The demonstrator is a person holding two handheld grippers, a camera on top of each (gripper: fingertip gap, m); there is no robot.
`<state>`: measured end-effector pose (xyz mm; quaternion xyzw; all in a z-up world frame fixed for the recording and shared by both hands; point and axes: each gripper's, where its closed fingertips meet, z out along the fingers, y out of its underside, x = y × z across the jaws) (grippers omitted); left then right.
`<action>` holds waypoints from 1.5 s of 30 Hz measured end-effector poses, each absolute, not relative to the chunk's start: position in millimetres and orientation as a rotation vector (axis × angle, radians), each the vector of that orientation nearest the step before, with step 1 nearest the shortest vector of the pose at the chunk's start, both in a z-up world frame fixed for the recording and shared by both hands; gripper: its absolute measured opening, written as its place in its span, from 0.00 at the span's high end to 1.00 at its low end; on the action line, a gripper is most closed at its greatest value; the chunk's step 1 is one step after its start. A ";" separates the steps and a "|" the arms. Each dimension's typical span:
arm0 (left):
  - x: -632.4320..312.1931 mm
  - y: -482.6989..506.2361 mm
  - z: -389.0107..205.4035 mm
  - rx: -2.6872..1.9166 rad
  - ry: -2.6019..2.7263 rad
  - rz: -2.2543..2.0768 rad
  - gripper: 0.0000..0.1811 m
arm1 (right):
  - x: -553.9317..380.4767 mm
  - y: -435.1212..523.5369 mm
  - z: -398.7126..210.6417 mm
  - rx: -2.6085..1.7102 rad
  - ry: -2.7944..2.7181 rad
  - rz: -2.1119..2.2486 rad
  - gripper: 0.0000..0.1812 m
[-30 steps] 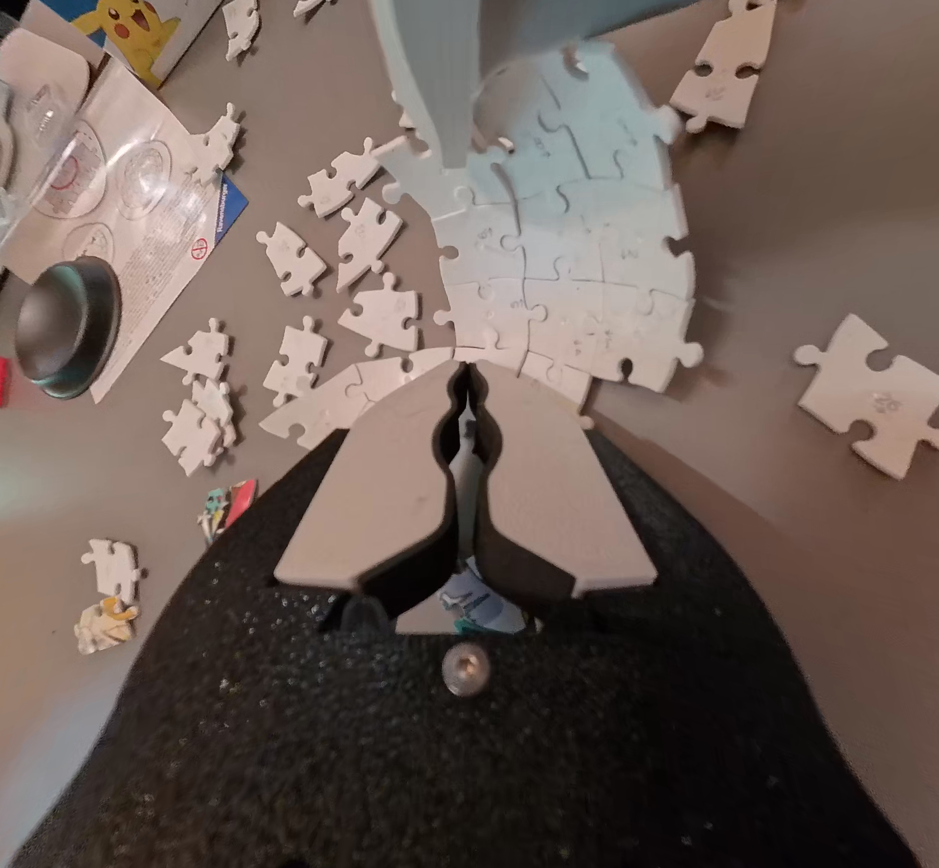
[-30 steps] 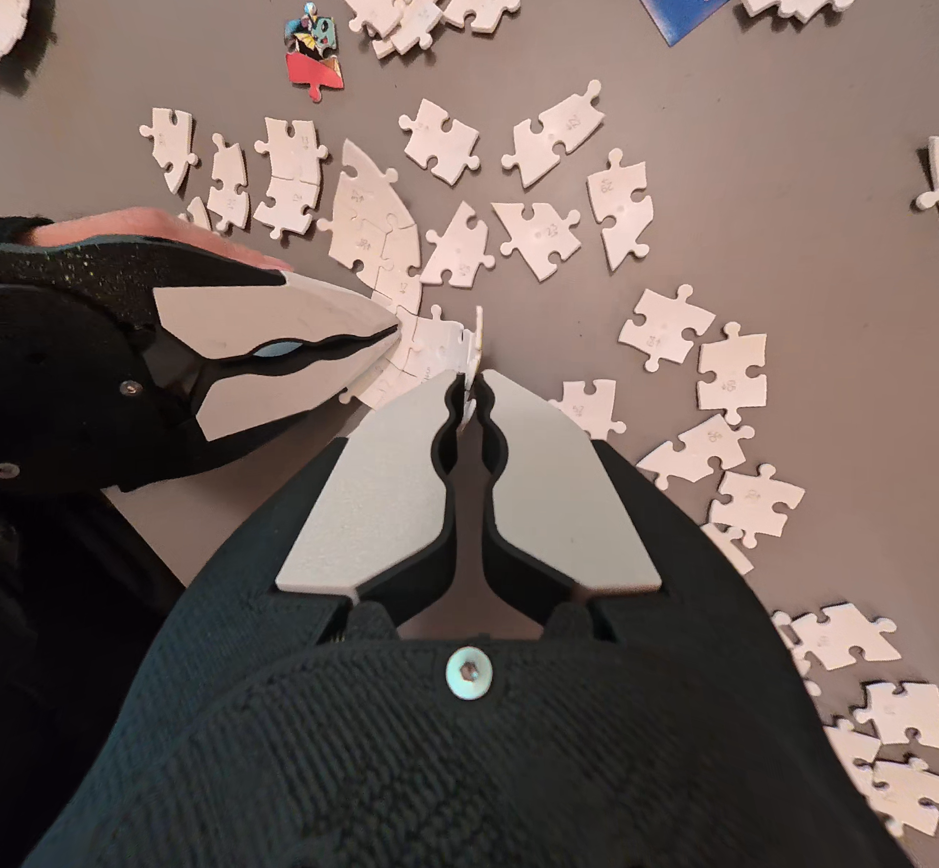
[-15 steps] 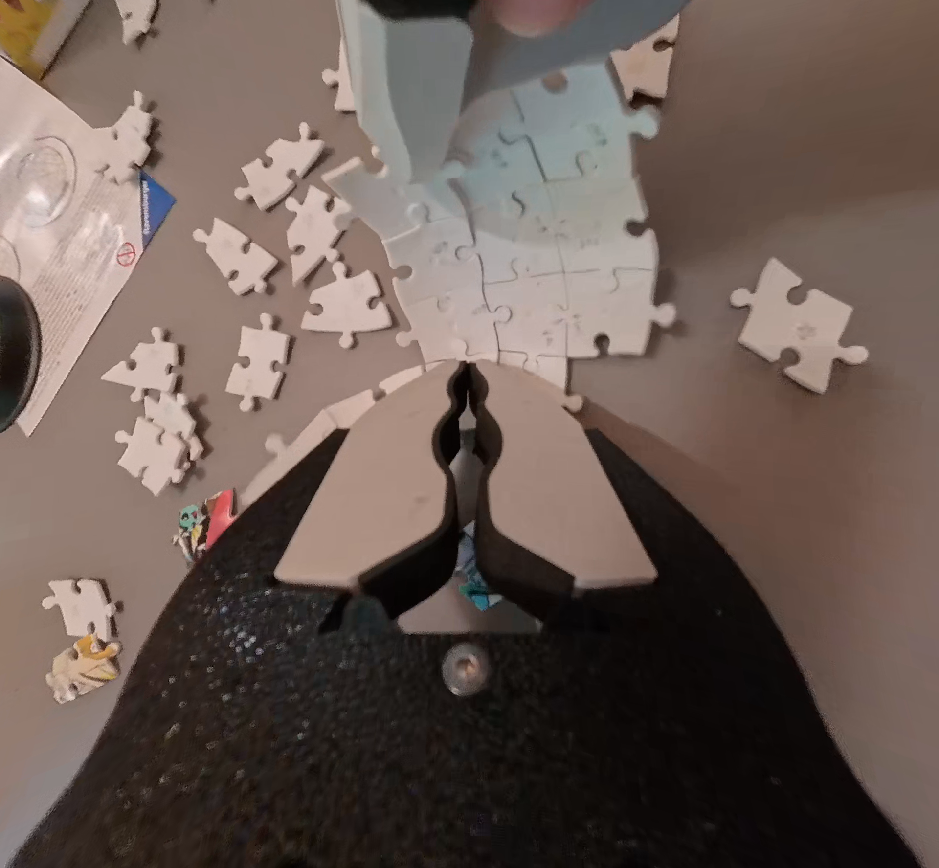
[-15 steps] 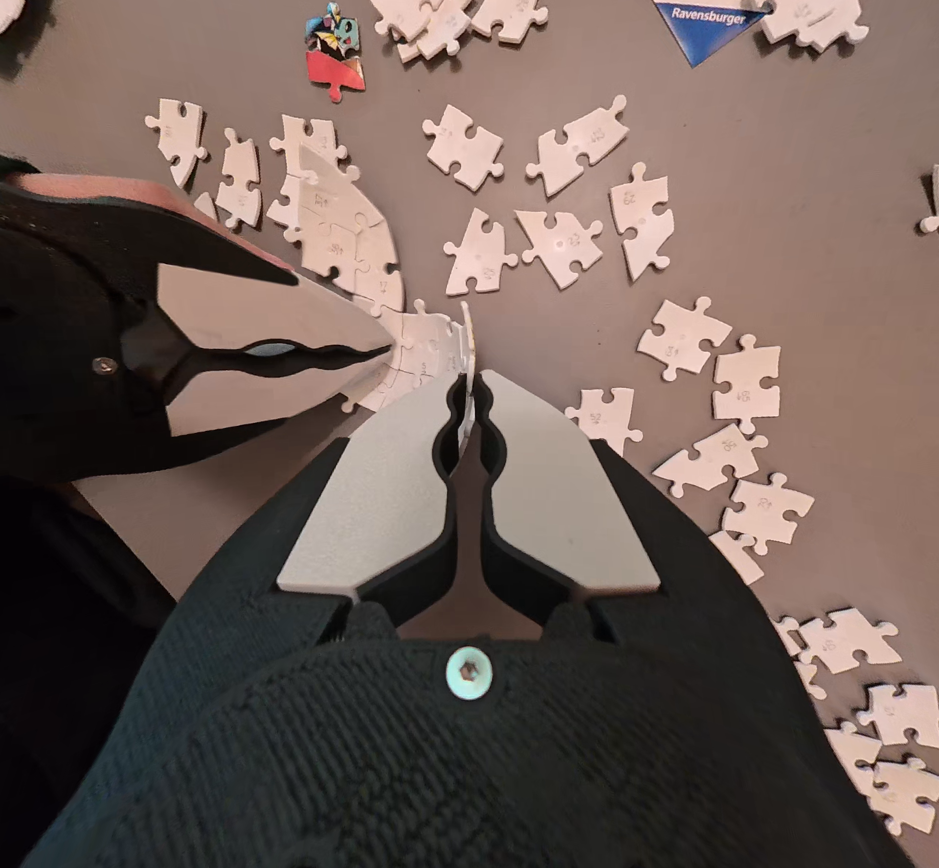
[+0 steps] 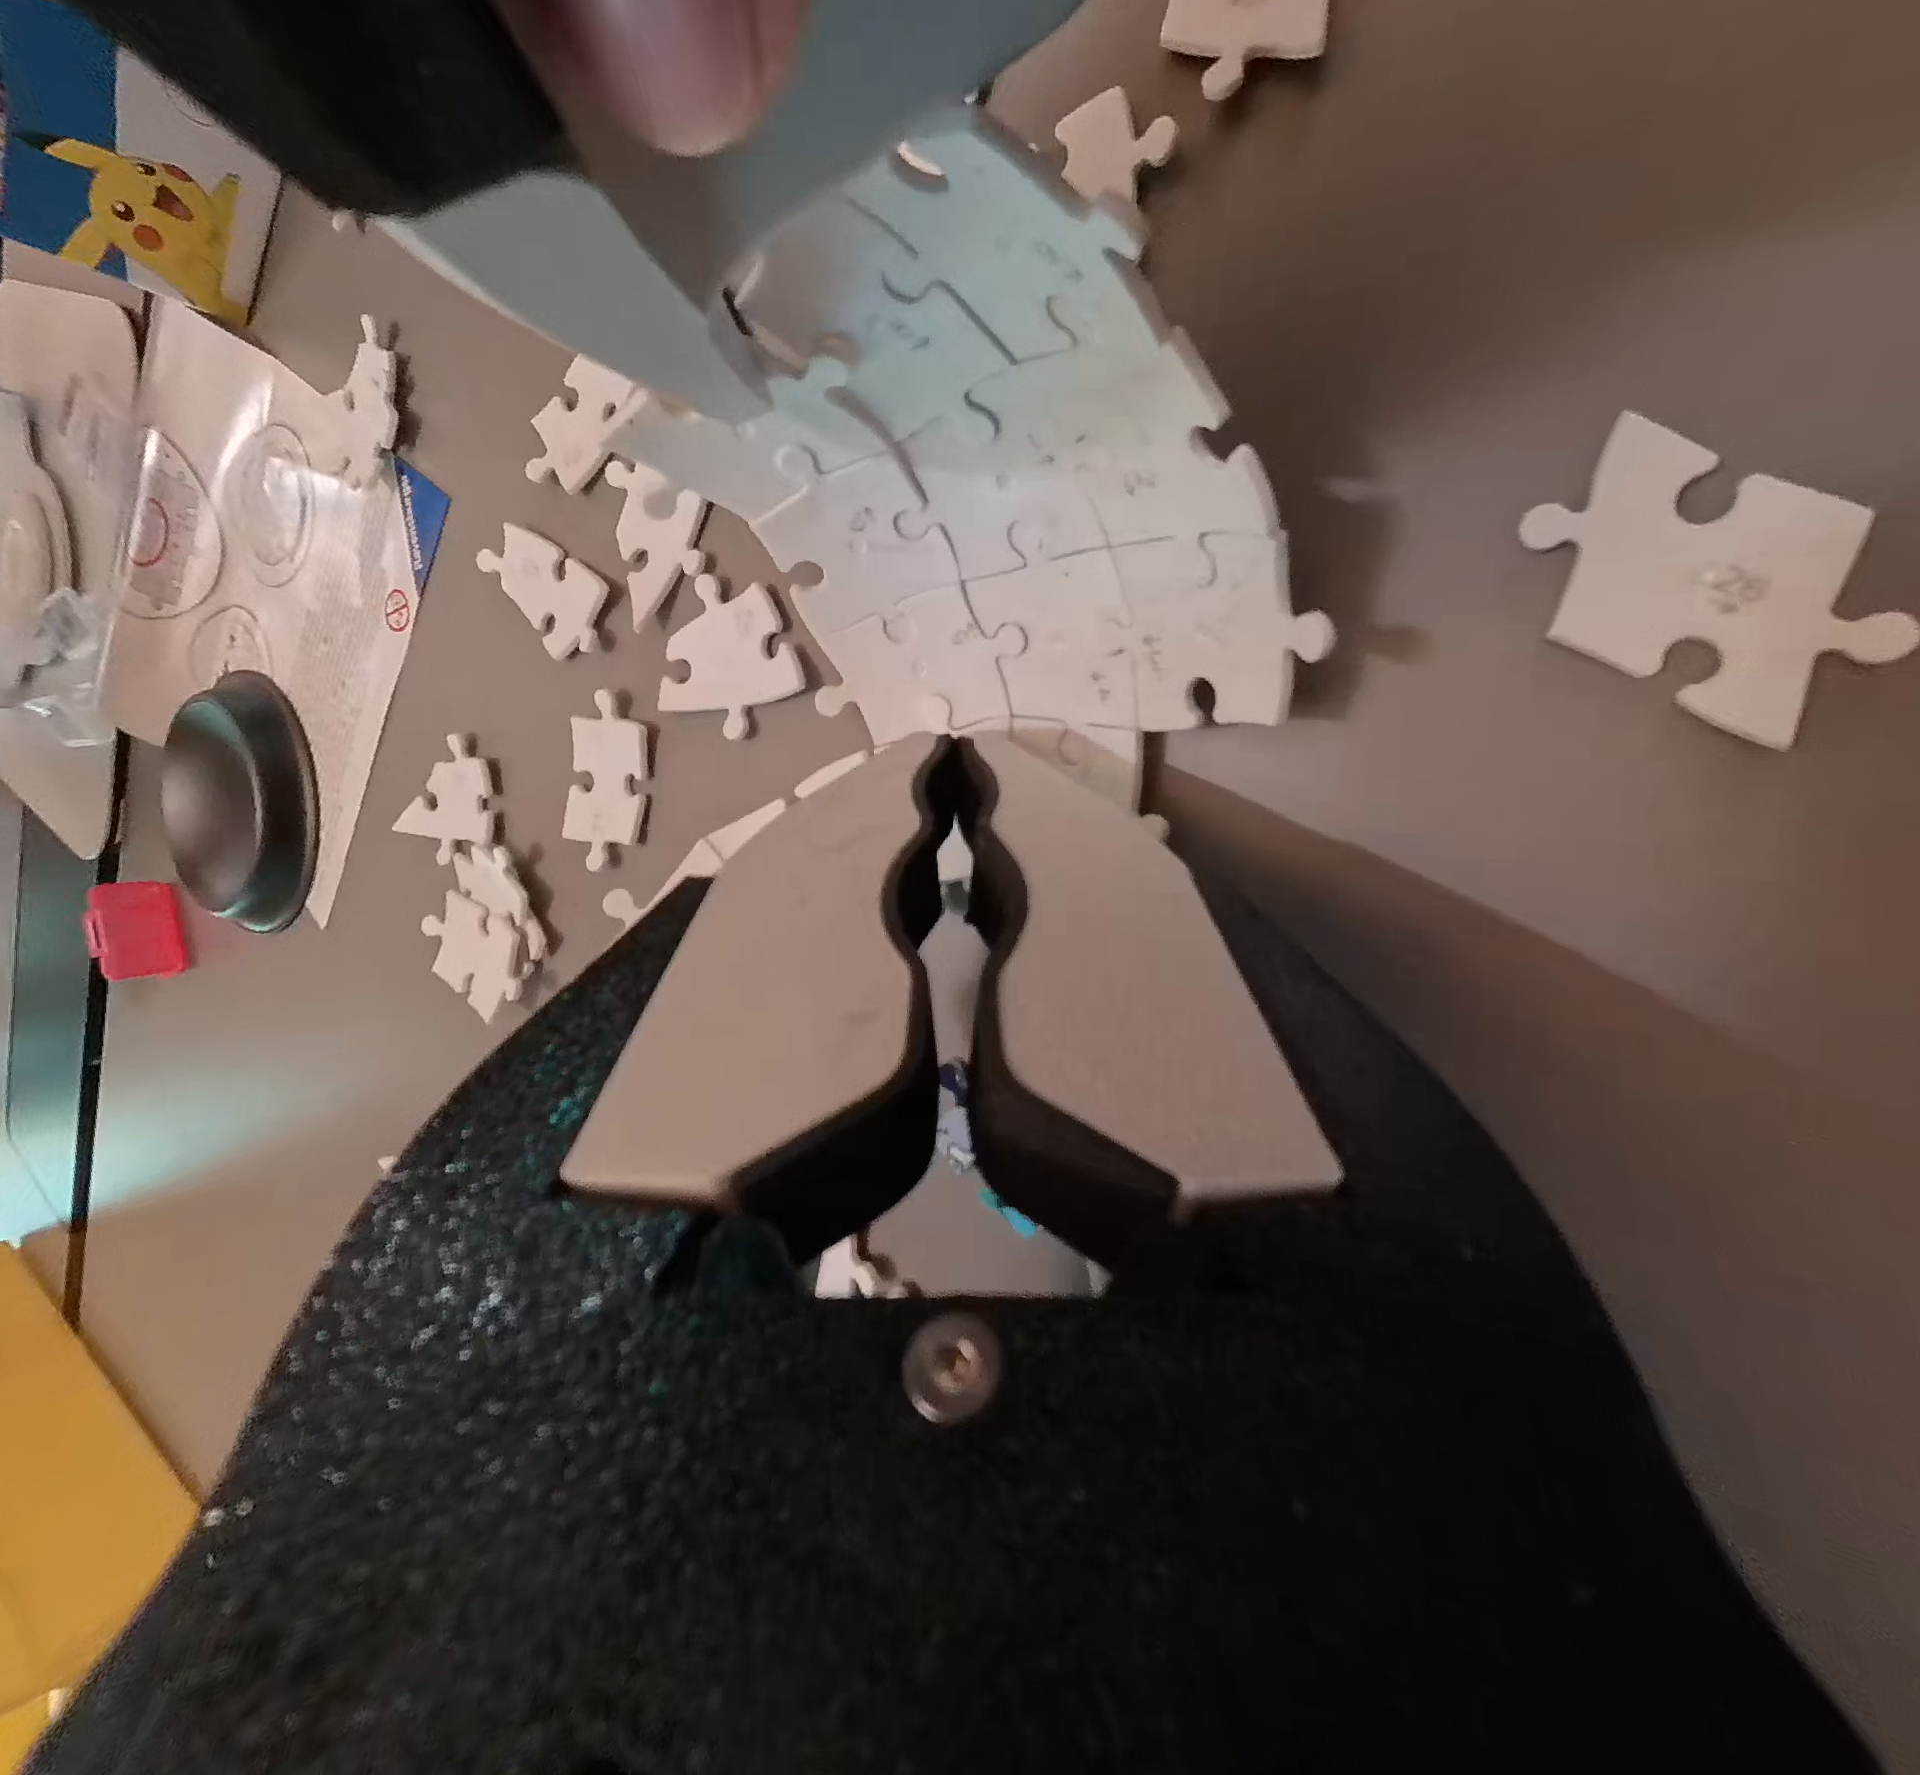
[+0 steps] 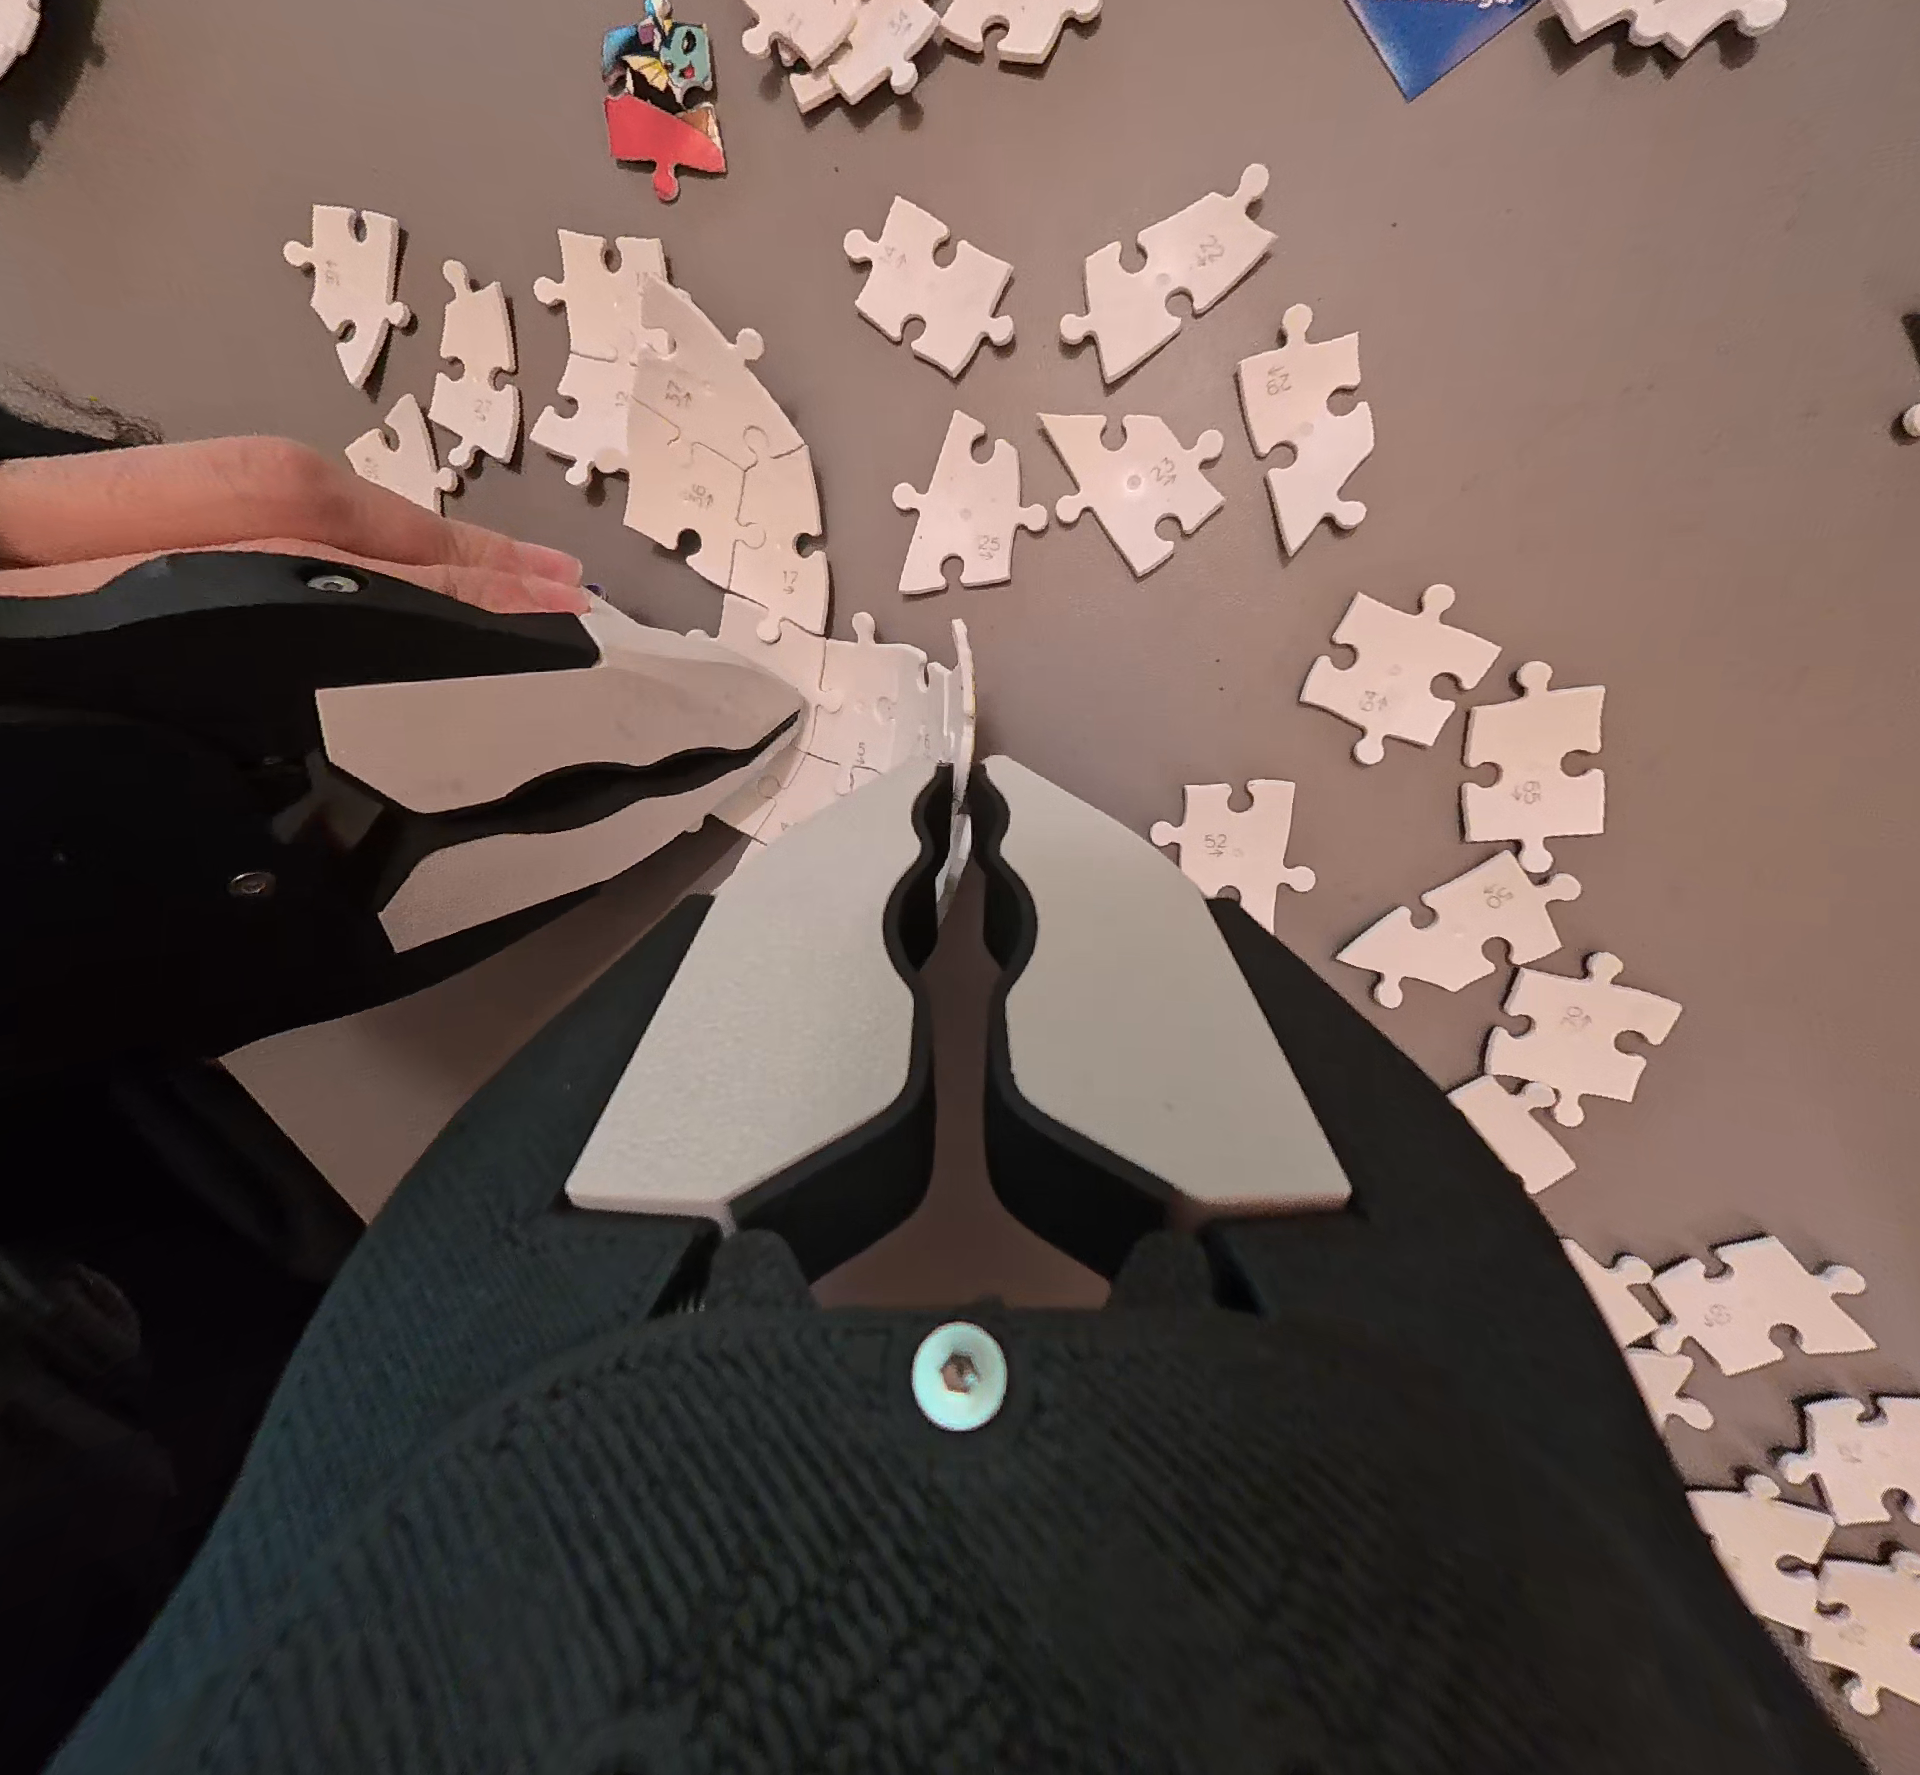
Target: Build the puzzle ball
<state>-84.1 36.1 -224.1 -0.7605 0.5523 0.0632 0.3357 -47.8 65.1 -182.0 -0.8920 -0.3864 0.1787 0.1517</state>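
Already curved, the shell (image 5: 1049,520) of joined white pieces hangs above the grey table (image 5: 1558,219), pinched at two edges. The left gripper (image 5: 954,757) has its jaws shut on the shell's near rim; the right gripper (image 6: 964,769) is likewise clamped on a thin edge, seen end-on in its own view. In the left wrist view the right gripper enters from 11 o'clock, a fingertip (image 5: 675,11) resting on it.

The shell looks light and rigid piece by piece, but probably weak at the seams: a twist or a hard squeeze could pop the tabs apart. The safest hold is likely at the rim, across a joint rather than on a lone tab.

Loose pieces (image 6: 935,281) lie scattered from 12 to 4 o'clock in the right wrist view, most face down; a joined strip (image 6: 727,468) lies just beside the shell at 11 o'clock, and one printed piece (image 6: 665,94) farther off. A leaflet (image 5: 312,530), a dark stand (image 5: 239,800) and a red block (image 5: 135,930) sit at 9 o'clock in the left wrist view. The strip and nearest pieces crowd any spot for setting the shell down.
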 end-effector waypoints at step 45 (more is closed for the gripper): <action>-104.6 45.7 -220.3 -2.224 1.094 -0.173 1.00 | -70.1 72.3 -173.9 -2.552 -1.459 0.115 0.99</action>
